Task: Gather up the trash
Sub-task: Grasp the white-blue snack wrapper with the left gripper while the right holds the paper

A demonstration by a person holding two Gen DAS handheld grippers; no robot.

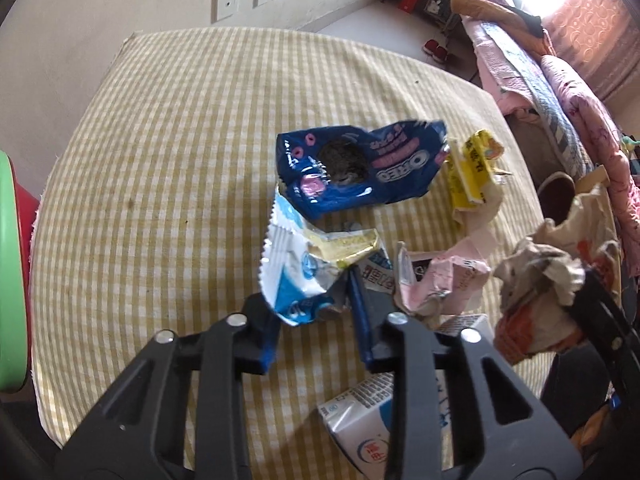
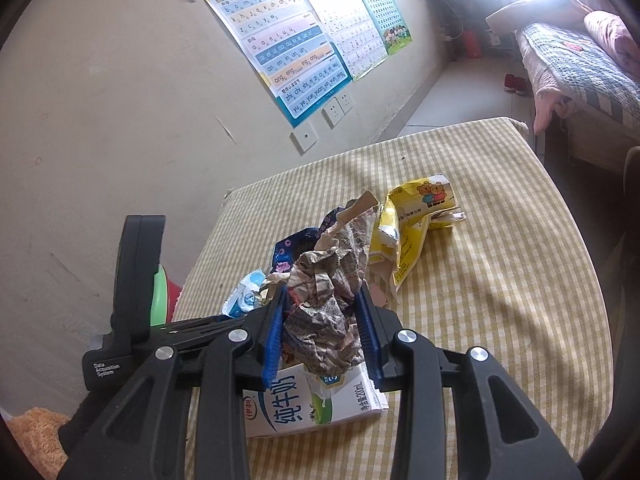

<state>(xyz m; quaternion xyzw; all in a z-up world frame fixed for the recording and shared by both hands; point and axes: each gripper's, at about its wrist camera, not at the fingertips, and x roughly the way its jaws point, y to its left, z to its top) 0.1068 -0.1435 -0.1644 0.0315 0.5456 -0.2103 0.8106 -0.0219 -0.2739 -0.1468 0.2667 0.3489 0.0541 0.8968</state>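
My left gripper (image 1: 310,300) is shut on the lower end of a white-and-blue snack wrapper (image 1: 288,264), which is crumpled between its blue pads on the checked table. My right gripper (image 2: 322,298) is shut on a crumpled wad of printed paper (image 2: 324,304), held just above a flattened milk carton (image 2: 312,400). In the left wrist view the paper wad (image 1: 536,280) hangs at the right. Behind the wrapper lie a torn blue Oreo bag (image 1: 360,172), a yellow wrapper (image 1: 472,172) and a pink wrapper (image 1: 440,280).
The table carries a yellow checked cloth (image 1: 160,160) and stands against a wall with sockets and posters (image 2: 280,52). A green and red container (image 1: 12,272) sits off the table's left edge. A bed with quilts (image 2: 580,64) is at the far right.
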